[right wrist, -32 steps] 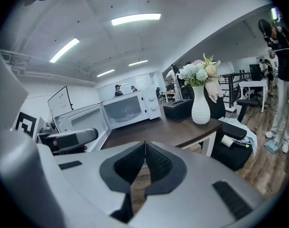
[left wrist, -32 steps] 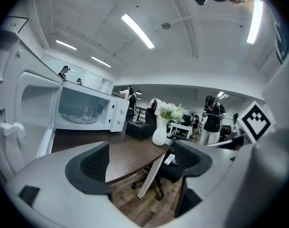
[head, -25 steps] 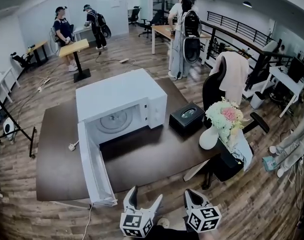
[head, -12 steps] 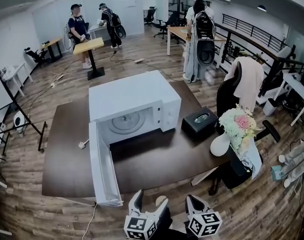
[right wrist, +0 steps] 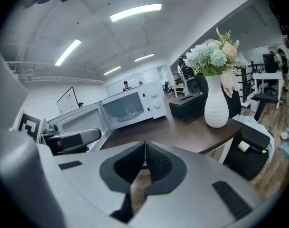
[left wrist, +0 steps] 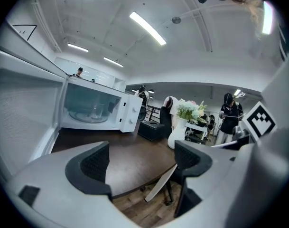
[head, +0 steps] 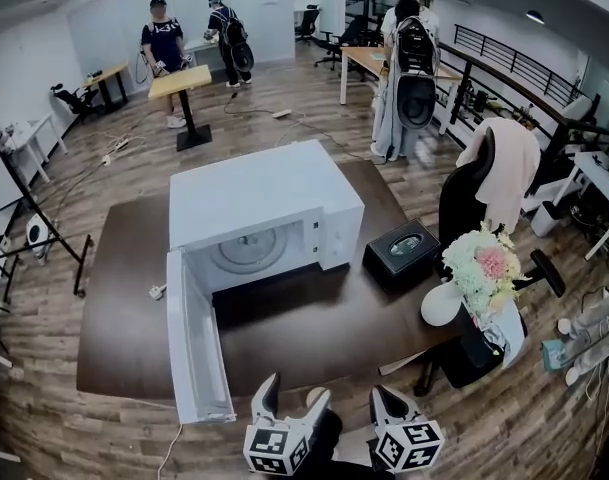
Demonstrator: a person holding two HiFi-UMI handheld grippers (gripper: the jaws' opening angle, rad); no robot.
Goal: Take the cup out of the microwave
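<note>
The white microwave [head: 264, 203] stands mid-table with its door [head: 194, 338] swung wide open toward me. A clear glass cup [left wrist: 94, 112] stands on the turntable inside; it also shows faintly as the cup [right wrist: 130, 112] in the right gripper view. From the head view I see the turntable [head: 249, 251] but cannot make out the cup. My left gripper [head: 292, 393] hangs open and empty below the table's near edge. My right gripper [head: 384, 396] is beside it, jaws shut on nothing. Both are well short of the microwave.
A black tissue box [head: 402, 250] sits right of the microwave, and a white vase of flowers [head: 444, 303] stands at the table's right corner. A plug [head: 156, 291] lies on the table at the left. A draped office chair [head: 484, 183] stands behind; people stand in the background.
The head view has drifted slightly, so the table sits a little differently in frame. Both grippers stay low at the near edge, left open and right shut.
</note>
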